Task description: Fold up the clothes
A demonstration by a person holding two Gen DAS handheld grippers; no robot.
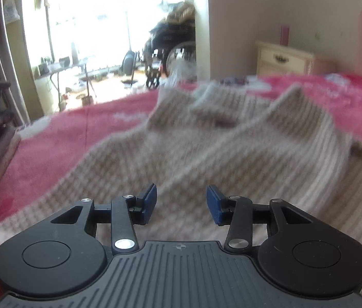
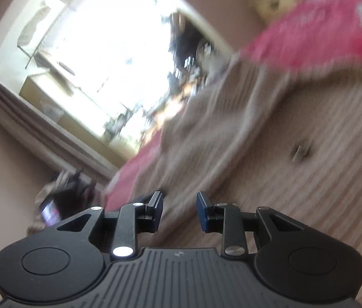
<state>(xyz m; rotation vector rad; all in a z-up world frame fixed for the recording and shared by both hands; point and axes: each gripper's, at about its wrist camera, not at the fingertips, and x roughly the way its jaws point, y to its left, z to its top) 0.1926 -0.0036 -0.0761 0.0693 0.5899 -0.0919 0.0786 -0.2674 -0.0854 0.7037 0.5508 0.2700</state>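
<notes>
Across the middle of both views lies the sweater (image 1: 232, 141), a beige ribbed knit rumpled on the pink blanket (image 1: 65, 138), running from the lower right up toward the centre. Just ahead of and beneath my left gripper (image 1: 181, 204) it spreads wide; both jaws there are parted and hold nothing. My right gripper (image 2: 179, 211) is tilted, jaws likewise spread and empty, with knit filling the right of its blurred view. Neither hand looks clearly nearer, I judge.
</notes>
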